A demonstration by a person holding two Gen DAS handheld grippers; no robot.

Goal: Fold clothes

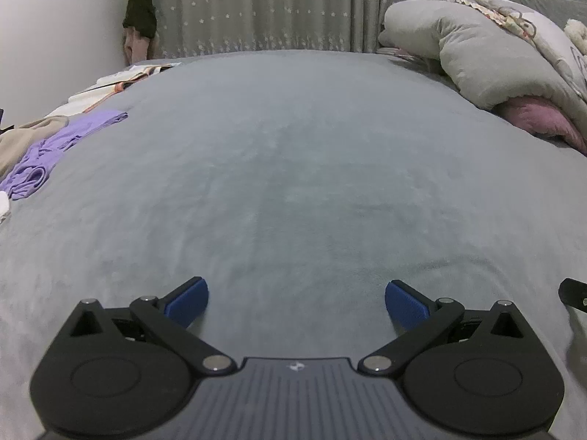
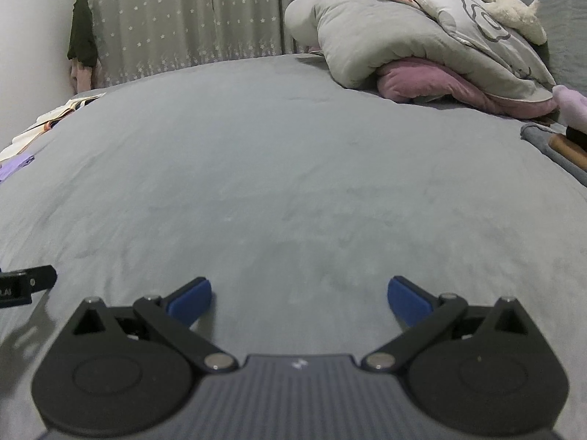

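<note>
A pile of loose clothes lies at the left edge of the grey bed (image 1: 293, 168): a purple garment (image 1: 55, 146), a beige one (image 1: 25, 135) and a white one with orange trim (image 1: 110, 86). My left gripper (image 1: 296, 302) is open and empty, low over the bare bedspread, well to the right of the pile. My right gripper (image 2: 299, 300) is open and empty too, beside the left one. In the right wrist view the purple garment (image 2: 14, 167) and the white one (image 2: 44, 119) show at the far left.
A heaped grey duvet (image 2: 385, 36) over a pink blanket (image 2: 440, 84) and pillows fills the bed's far right. A star-patterned curtain (image 1: 256, 7) hangs behind. Dark clothing (image 1: 141, 0) hangs at the back left wall. A wooden handle (image 2: 568, 152) lies at the right edge.
</note>
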